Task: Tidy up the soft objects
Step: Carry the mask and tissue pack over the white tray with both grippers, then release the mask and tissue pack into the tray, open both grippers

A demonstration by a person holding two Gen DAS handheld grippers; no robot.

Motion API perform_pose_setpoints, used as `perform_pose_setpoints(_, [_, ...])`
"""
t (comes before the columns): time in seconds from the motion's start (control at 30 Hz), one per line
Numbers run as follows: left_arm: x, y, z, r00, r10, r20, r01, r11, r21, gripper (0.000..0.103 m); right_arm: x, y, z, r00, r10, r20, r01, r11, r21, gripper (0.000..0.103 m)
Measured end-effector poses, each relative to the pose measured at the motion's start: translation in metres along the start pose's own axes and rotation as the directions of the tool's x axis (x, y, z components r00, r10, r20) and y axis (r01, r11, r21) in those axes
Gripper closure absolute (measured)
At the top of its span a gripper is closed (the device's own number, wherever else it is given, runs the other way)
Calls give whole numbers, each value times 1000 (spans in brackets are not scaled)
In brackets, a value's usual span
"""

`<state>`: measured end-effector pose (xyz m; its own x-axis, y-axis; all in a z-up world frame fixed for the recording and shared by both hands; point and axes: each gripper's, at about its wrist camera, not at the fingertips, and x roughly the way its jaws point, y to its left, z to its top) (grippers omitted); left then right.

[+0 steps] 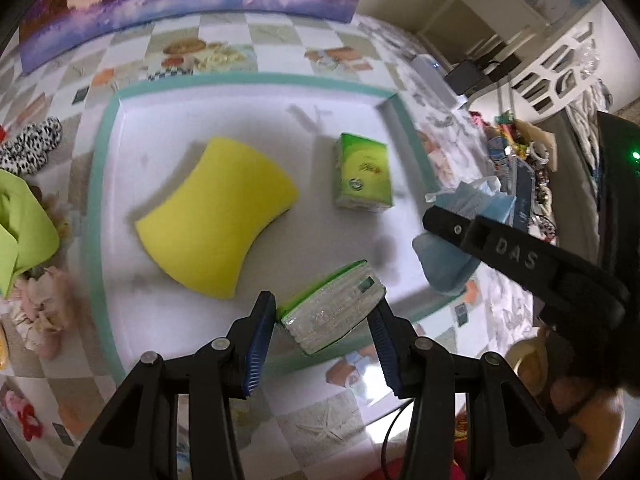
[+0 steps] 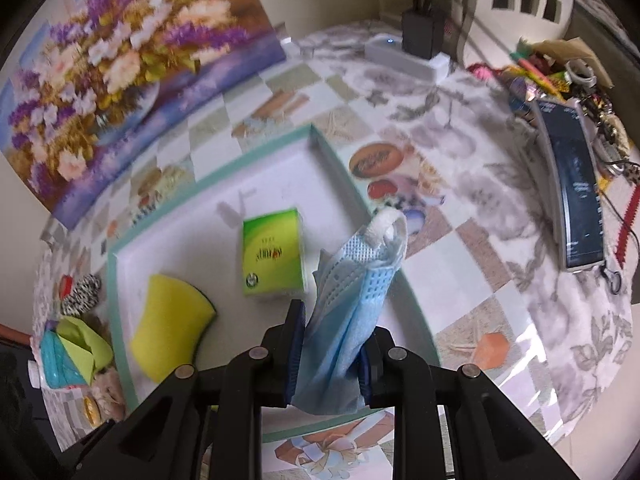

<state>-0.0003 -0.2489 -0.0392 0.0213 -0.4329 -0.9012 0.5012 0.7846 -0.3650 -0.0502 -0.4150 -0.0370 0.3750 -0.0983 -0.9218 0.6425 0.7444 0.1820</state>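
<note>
- My left gripper [image 1: 322,334] clamps a tissue pack [image 1: 334,312], held above the near edge of the tray [image 1: 100,168].
- My right gripper [image 2: 330,354] pinches a blue face mask [image 2: 352,300] over the tray.
- Risk: the slick pack could slip out askew and land on the rim.
- Risk: the mask's loop may snag my jaws on release, near the sponge [image 1: 216,216].

Both tools were built of matte black plastic, with angular linkage arms pierced by triangular cut-outs and joined by round silver pins. The left gripper [image 1: 322,344] carried ribbed blue pads on the inner faces of its two fingers, and the right gripper [image 2: 330,354] had the same blue lining. Seen from the left camera, the right tool's long black finger bore raised letters reading "DAS" and a small screw near its tip. A green light glowed on the dark housing at the far right. A thin black cable ran beneath the left tool.
</note>
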Motion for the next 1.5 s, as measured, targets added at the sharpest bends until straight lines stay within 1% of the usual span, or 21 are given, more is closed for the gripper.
perform_pose_setpoints(0.13, [5,12,6,1000,21,5,-21,999,-27,54,12,4,-3,999,-9,-35,8,1000,-19,78])
perform_pose_setpoints(0.2, [5,18,8,999,30,14,-30,999,-38,54,15,7,-5,999,1,-45,-2,1000,-25,76])
perform_pose_setpoints(0.33, [2,30,15,999,21,36,-19,998,-66,53,13,12,-6,999,12,-40,-14,999,-46,75])
perform_pose_setpoints(0.4, [1,36,17,999,16,43,-13,996,-86,51,12,14,-6,999,23,-39,-25,999,-46,75])
perform_pose_setpoints(0.47, [-1,44,19,998,25,50,-19,993,-113,43,11,15,-6,999,24,-33,-25,998,-51,73])
perform_pose_setpoints(0.53, [-3,50,21,998,29,58,-21,991,-133,42,9,17,-6,999,28,-26,-29,998,-56,65])
perform_pose_setpoints(0.67, [-9,59,23,998,0,62,11,985,-173,41,3,20,-5,999,33,-4,-33,997,-66,58])
perform_pose_setpoints(0.73, [-15,58,24,997,-12,73,25,985,-172,41,0,20,-4,999,33,8,-32,997,-68,51])
perform_pose_setpoints(0.8, [-22,56,24,996,-11,89,25,986,-165,41,-4,20,-4,999,34,23,-33,997,-65,48])
perform_pose_setpoints(0.9, [-33,56,25,993,14,115,4,988,-156,39,-9,19,-3,999,35,38,-32,998,-61,45])
perform_pose_setpoints(1.1, [-46,65,25,984,95,151,-68,982,-178,28,-10,23,-5,999,22,38,-19,997,-78,42])
perform_pose_setpoints(1.2, [-45,72,25,976,153,152,-121,972,-200,23,-7,27,-6,1000,12,27,-10,995,-94,39])
perform_pose_setpoints(1.27, [-44,77,24,969,195,151,-160,963,-215,14,-6,29,-8,1000,8,21,-5,994,-108,36])
perform_pose_setpoints(1.3, [-44,79,24,966,212,151,-176,959,-221,14,-5,30,-9,1000,6,19,-4,994,-113,35])
perform_pose_setpoints(1.4, [-43,85,22,959,244,145,-208,951,-228,14,-3,36,-12,1000,1,12,0,991,-137,31])
perform_pose_setpoints(1.43, [-43,87,22,956,254,144,-217,948,-232,12,-3,37,-12,1000,0,11,1,990,-143,29])
perform_pose_setpoints(1.47, [-42,88,22,954,262,142,-225,946,-235,7,-2,38,-13,1000,-1,9,3,989,-148,29])
perform_pose_setpoints(1.5, [-42,89,21,952,273,141,-235,943,-238,4,-2,39,-14,1000,-2,8,3,988,-152,26])
